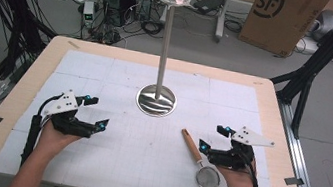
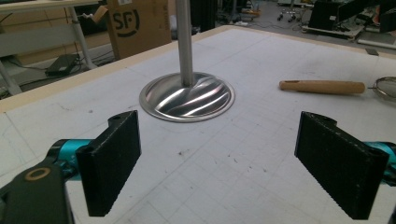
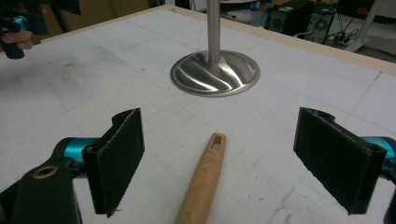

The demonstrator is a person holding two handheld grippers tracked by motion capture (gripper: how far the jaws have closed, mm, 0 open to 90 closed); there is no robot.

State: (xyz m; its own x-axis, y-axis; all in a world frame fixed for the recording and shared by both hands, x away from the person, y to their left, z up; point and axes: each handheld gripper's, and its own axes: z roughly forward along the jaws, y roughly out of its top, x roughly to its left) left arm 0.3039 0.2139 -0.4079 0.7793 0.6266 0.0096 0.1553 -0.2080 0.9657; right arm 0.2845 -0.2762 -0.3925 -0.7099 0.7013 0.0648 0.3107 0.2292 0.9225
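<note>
Both grippers stood spread and empty: left gripper point(image 1: 97, 111), right gripper point(image 1: 213, 138). Strainer point(image 1: 207, 177) lay partly hidden under the right hand, near the table point(image 1: 9, 114) edge; open mat separated the grippers.

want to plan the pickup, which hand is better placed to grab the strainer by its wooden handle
Right, probably. The right gripper sits just beside the strainer, jaws open, and the wooden handle lies between them in its own view. The left gripper, also open, is across the table, far from it.
</note>
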